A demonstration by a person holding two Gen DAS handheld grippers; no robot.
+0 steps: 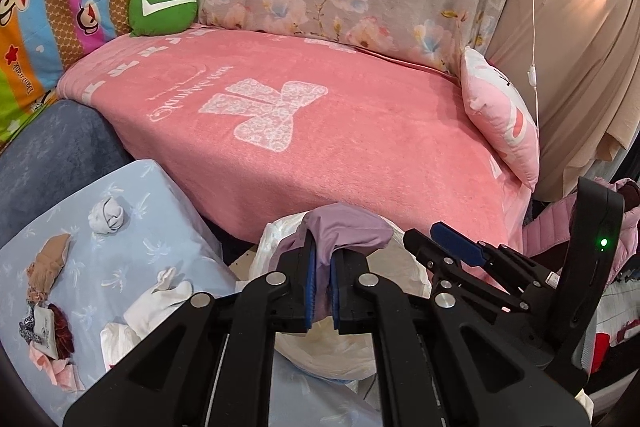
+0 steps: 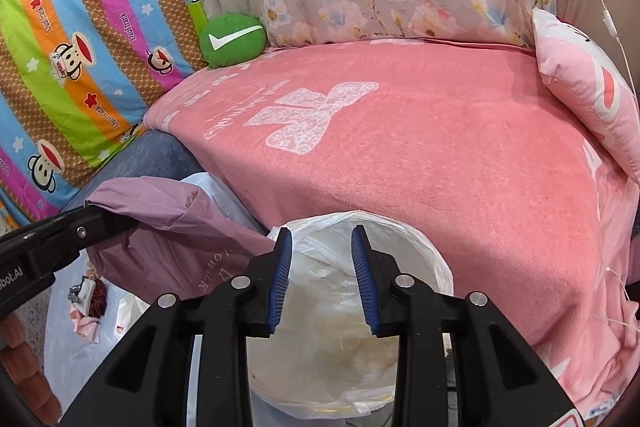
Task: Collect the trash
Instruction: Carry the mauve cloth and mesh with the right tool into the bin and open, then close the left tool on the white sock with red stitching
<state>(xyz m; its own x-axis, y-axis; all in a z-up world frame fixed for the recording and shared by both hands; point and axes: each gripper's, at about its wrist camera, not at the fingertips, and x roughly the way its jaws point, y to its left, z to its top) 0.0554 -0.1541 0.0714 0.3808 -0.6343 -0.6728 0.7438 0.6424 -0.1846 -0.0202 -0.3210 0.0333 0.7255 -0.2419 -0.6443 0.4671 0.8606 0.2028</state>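
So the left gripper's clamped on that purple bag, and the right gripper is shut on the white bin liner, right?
Not quite. The left gripper is clamped on the purple bag, but the right gripper is open above the white bin liner, gripping nothing, as the right wrist view shows.

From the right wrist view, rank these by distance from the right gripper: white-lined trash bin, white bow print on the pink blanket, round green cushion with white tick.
1. White-lined trash bin, directly below the right gripper.
2. White bow print, mid-blanket, ahead.
3. Round green cushion, far back left corner.
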